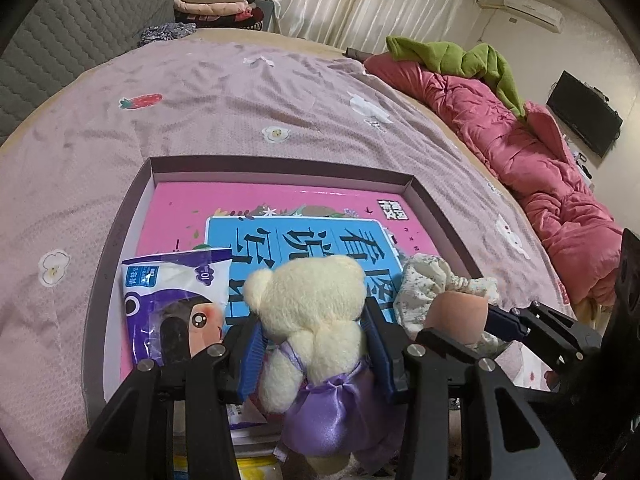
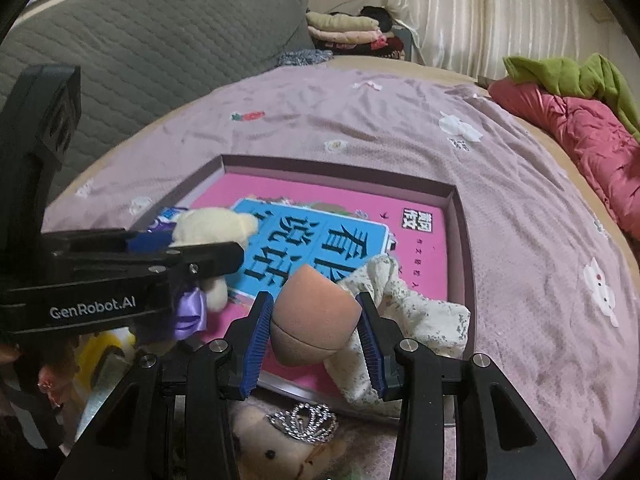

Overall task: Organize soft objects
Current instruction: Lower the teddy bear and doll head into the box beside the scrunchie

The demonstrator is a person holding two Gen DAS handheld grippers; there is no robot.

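My left gripper (image 1: 314,344) is shut on a cream teddy bear (image 1: 312,300) in a purple satin dress, held over the near edge of a shallow box (image 1: 280,166). The bear also shows in the right wrist view (image 2: 208,228). My right gripper (image 2: 316,332) is shut on a peach egg-shaped sponge (image 2: 314,316), also seen in the left wrist view (image 1: 456,316). A floral cloth pouch (image 2: 404,304) lies in the box just right of the sponge. A purple snack-like packet (image 1: 176,292) lies in the box at the left.
The box holds a pink book (image 1: 280,204) with a blue panel and sits on a mauve bedspread (image 1: 200,92). A doll with a tiara (image 2: 288,440) lies below my right gripper. A pink quilt (image 1: 540,168) and green cloth (image 1: 472,60) lie right. Folded clothes (image 1: 216,4) sit far back.
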